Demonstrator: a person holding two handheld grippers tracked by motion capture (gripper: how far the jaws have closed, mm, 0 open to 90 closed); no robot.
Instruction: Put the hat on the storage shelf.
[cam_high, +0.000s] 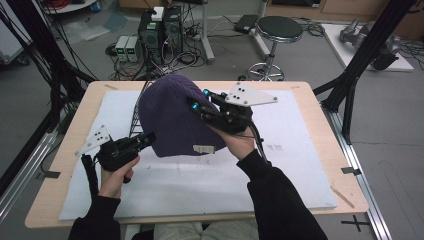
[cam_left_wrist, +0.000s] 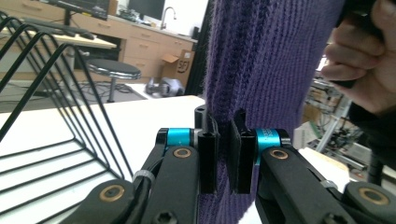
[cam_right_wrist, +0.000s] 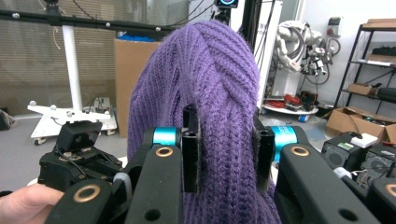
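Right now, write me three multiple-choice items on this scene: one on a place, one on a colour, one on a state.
1. Where does the wire rack stand? A. left of the hat B. right of the hat C. on the floor
2. What colour is the knit hat? A. red B. purple C. white
3. How is the left gripper? A. wide open B. shut on the hat C. lying on the table

Right letters:
1 A, the high view shows its black wires at the hat's left edge.
2 B, its knit is purple in every view.
3 B, the left gripper view shows its pads pinching the hat's fabric.
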